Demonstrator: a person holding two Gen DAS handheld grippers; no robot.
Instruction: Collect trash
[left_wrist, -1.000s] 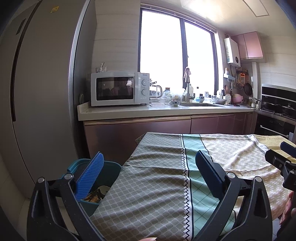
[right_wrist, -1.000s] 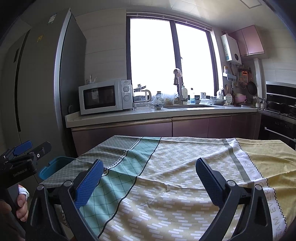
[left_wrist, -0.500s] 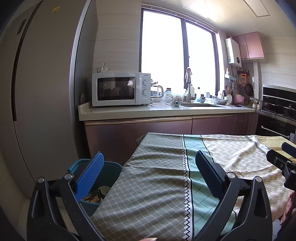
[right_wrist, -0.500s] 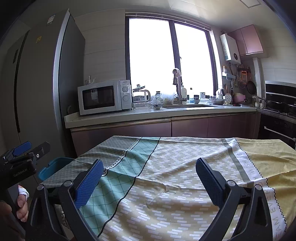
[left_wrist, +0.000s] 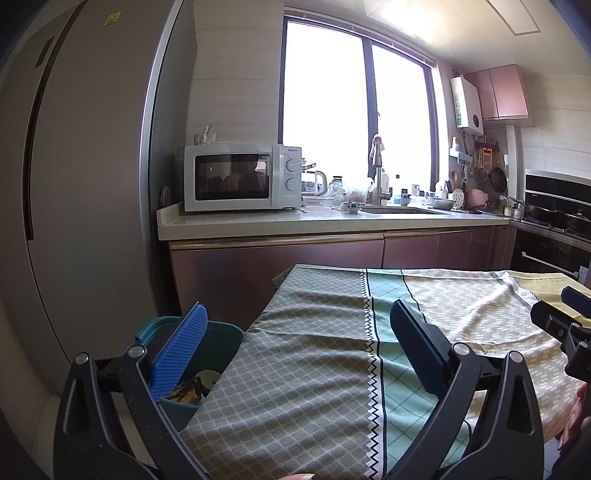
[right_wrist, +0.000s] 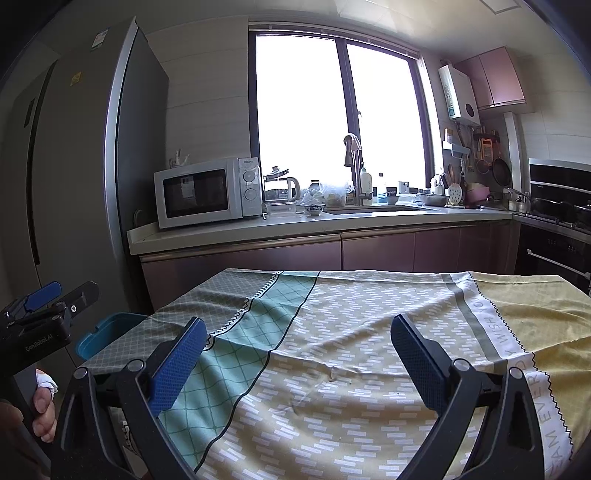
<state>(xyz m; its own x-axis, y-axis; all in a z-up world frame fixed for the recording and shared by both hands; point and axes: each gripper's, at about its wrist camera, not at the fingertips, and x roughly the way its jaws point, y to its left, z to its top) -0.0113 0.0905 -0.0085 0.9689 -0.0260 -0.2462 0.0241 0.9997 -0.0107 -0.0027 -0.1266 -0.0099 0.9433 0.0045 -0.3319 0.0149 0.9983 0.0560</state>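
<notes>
Kitchen scene, bright window (left_wrist: 354, 122) at the back, white microwave (left_wrist: 242, 177) on the counter (left_wrist: 295, 221) next to a tall grey fridge (left_wrist: 74, 184). Sink tap (right_wrist: 352, 170) and a kettle (right_wrist: 280, 188) sat further along the counter; stove (right_wrist: 557, 210) at the far right. Desk (right_wrist: 369, 332) in front was covered by a patterned cloth in grey, green, beige and yellow bands, with a few wrinkles.

Left tongs (left_wrist: 295, 350) were spread wide, nothing between the blue pads, hovering over the cloth's grey-green end. Right tongs (right_wrist: 295, 358) were also spread wide and held nothing, over the beige band. Each tool showed at the edge of the other camera's view, with the holder's fingers partly visible.

Teal trash bin (left_wrist: 207, 347) stood on the floor just beside the desk's left end, between desk and fridge, partly hidden by the left tongs' blue pad. Inside it sat some trash (left_wrist: 192, 391): wrappers and something pale and round, too small to identify. From the right wrist view only the bin rim (right_wrist: 107, 328) showed past the cloth corner.
</notes>
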